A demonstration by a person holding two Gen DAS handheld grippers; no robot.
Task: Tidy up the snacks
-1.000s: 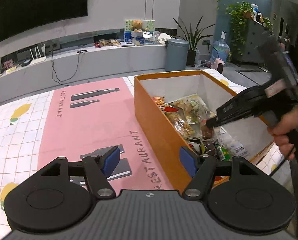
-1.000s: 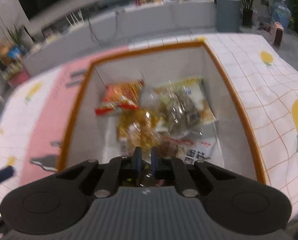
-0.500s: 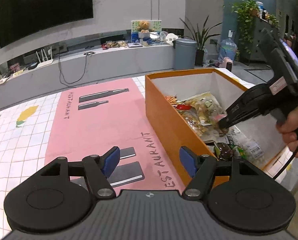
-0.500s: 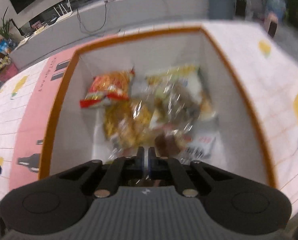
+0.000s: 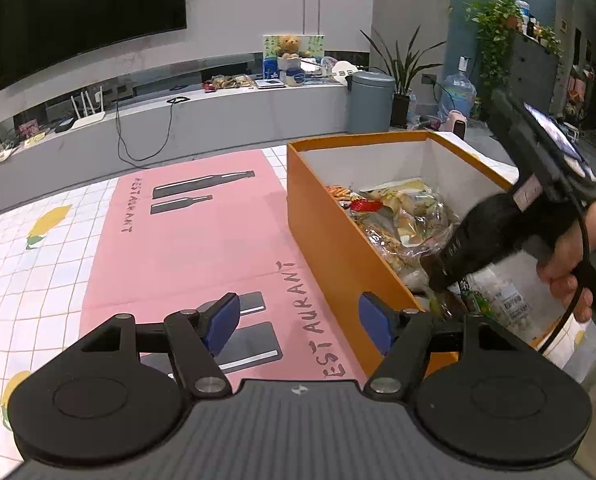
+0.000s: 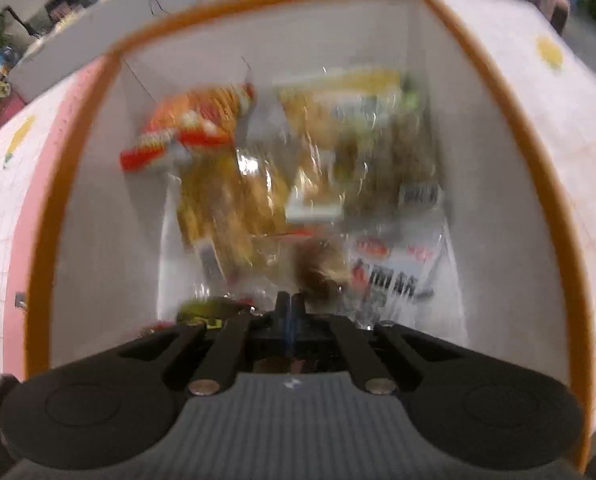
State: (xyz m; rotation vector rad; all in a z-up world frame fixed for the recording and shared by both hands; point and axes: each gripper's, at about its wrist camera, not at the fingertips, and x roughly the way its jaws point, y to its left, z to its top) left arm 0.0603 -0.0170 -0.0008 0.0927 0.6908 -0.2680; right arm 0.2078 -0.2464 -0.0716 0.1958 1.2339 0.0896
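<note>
An orange box [image 5: 329, 236] with white inner walls stands on the table and holds several snack packets [image 5: 401, 216]. In the right wrist view the box [image 6: 78, 128] fills the frame, blurred, with a red-orange packet [image 6: 194, 124], clear packets of yellow snacks [image 6: 226, 204] and a white printed packet [image 6: 397, 268]. My right gripper [image 6: 290, 304] is shut, low inside the box just above the packets; nothing shows between its fingers. It also shows in the left wrist view [image 5: 437, 280], reaching into the box. My left gripper [image 5: 298, 320] is open and empty over the pink mat, left of the box.
A pink mat [image 5: 186, 240] printed with "RESTAURANT" lies on a checked tablecloth [image 5: 30, 264]. Behind the table runs a grey counter [image 5: 218, 112] with small items, a grey bin [image 5: 369, 100], plants and a wall TV [image 5: 86, 12].
My right gripper has gone down deeper into the box, closer to the packets, and has stayed shut. My left gripper has drawn back and to the left, still open.
</note>
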